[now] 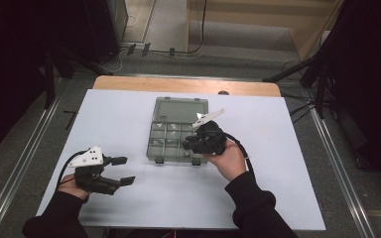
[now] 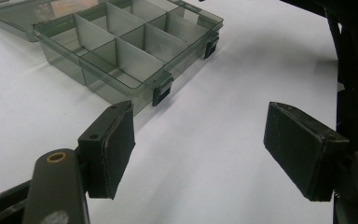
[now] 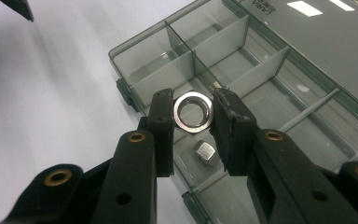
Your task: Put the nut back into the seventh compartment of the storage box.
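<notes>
Right tongs (image 3: 193,114) clamp one hex nut (image 3: 193,111) above the near row of an open compartment box (image 3: 279,70) on the table (image 1: 129,114); left tongs (image 2: 198,144) rest apart, empty. Best lowered squarely into a cell before release. Count: one held nut, one small nut (image 3: 205,151) in the box, nine cells.

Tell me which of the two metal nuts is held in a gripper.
The large ring-shaped hex nut, clamped by the right gripper over the organizer box. The smaller nut lies loose in a compartment below.
</notes>
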`<state>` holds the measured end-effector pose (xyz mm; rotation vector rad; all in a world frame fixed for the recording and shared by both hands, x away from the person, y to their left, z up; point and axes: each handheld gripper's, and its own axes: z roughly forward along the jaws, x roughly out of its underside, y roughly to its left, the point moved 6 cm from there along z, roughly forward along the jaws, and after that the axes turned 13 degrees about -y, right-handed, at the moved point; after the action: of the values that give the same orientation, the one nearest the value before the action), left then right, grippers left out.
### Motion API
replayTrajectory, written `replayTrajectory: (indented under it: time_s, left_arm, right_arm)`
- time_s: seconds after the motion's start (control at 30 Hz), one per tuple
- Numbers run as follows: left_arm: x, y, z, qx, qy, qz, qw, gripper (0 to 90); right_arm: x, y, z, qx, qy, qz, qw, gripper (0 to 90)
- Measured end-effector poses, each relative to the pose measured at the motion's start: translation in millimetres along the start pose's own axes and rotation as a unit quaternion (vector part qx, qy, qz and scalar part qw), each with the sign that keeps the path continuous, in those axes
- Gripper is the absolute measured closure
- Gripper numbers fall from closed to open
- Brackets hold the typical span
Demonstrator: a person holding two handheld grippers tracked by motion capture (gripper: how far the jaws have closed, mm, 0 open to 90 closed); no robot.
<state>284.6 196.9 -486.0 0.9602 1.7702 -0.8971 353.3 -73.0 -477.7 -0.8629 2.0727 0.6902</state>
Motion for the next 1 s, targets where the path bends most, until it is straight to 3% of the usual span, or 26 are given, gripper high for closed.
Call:
replayTrajectory:
  time_s: [0.37,0.4,0.5,0.57,0.87,0.93,1.0]
  left_arm:
    - [0.5,-0.4,-0.1,-0.001,0.005,0.004,1.0,25.0]
    - [0.5,-0.4,0.0,0.0,0.005,0.005,1.0,25.1]
    - [0.7,-0.3,0.2,-0.001,0.006,0.004,1.0,25.1]
    - [0.6,-0.4,0.1,0.0,0.006,0.004,1.0,25.1]
    - [0.4,-0.6,-0.1,0.0,0.006,0.004,1.0,25.0]
    - [0.4,-0.6,-0.1,-0.001,0.006,0.004,1.0,25.0]
    - [0.4,-0.9,0.1,0.0,0.006,0.003,1.0,25.0]
  right_arm:
    - [13.6,-8.3,13.7,0.006,0.024,0.007,0.9997,70.5]
    - [14.2,-9.0,14.0,0.004,0.021,0.007,0.9997,68.7]
    - [11.7,-11.4,13.1,-0.017,0.001,0.023,0.9996,44.9]
    - [9.3,-11.2,10.4,-0.017,-0.013,0.02,0.9996,38.8]
    - [9.1,-1.8,9.1,-0.02,-0.013,-0.014,0.9996,26.5]
    - [9.8,-0.4,10.3,0.0,-0.006,-0.032,0.9995,25.4]
    - [10.8,0.5,10.2,0.002,0.001,-0.038,0.9993,24.0]
